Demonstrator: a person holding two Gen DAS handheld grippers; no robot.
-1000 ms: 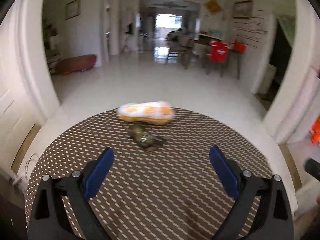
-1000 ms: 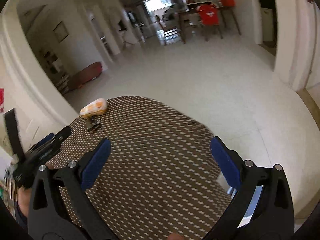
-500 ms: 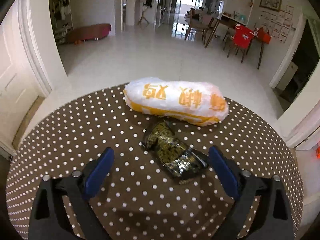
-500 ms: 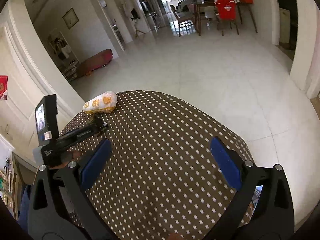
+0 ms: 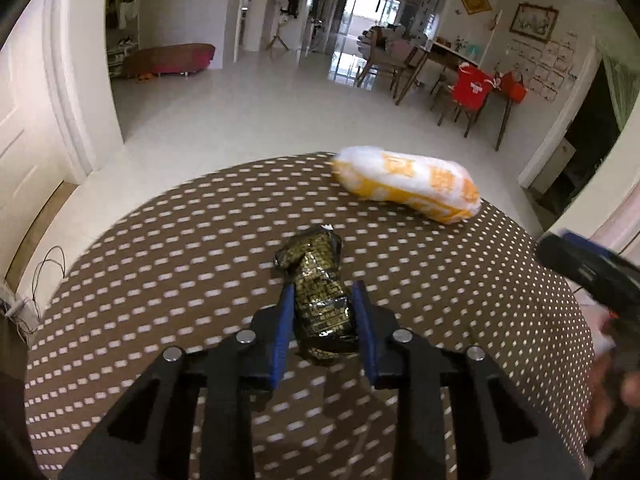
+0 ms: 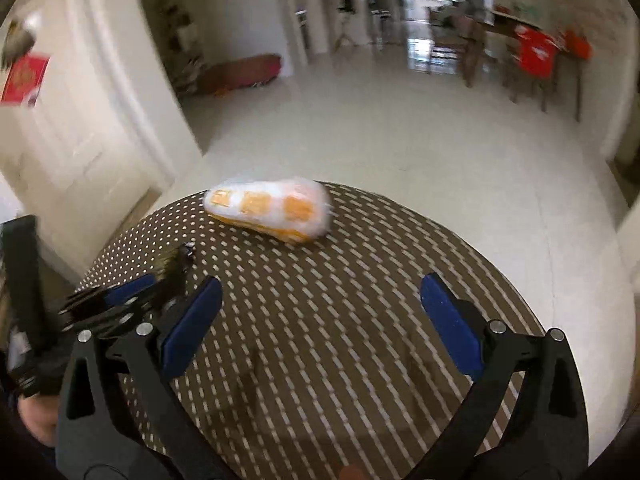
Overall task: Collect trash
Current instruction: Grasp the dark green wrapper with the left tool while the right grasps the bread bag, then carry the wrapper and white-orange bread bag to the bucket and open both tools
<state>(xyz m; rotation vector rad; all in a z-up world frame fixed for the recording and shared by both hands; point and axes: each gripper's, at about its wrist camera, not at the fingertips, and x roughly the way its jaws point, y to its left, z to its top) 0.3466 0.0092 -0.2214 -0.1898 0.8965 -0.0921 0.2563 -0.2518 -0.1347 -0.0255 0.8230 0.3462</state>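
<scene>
A crumpled dark, gold-printed wrapper [image 5: 316, 276] lies on the round brown dotted table [image 5: 160, 280]. My left gripper [image 5: 323, 304] is closing on it, and both blue pads touch its sides. A white and orange snack package [image 5: 408, 190] lies beyond it near the table's far edge. In the right wrist view the same package [image 6: 268, 208] sits ahead and slightly left of my right gripper [image 6: 320, 292], which is open and empty above the table [image 6: 340, 340]. The left gripper [image 6: 120, 300] with the wrapper [image 6: 172, 260] shows at that view's left edge.
The right gripper's black body [image 5: 592, 276] and a hand reach in at the left wrist view's right edge. White tiled floor [image 5: 280, 112] surrounds the table. Far back stand a dining table with red-draped chairs [image 5: 476, 88] and a red bench [image 5: 172, 56]. Cables [image 5: 40, 276] lie at the left.
My left gripper moved forward and down, and its jaws closed around the dark wrapper. The right gripper swung left across the table toward the white and orange package, still open.
</scene>
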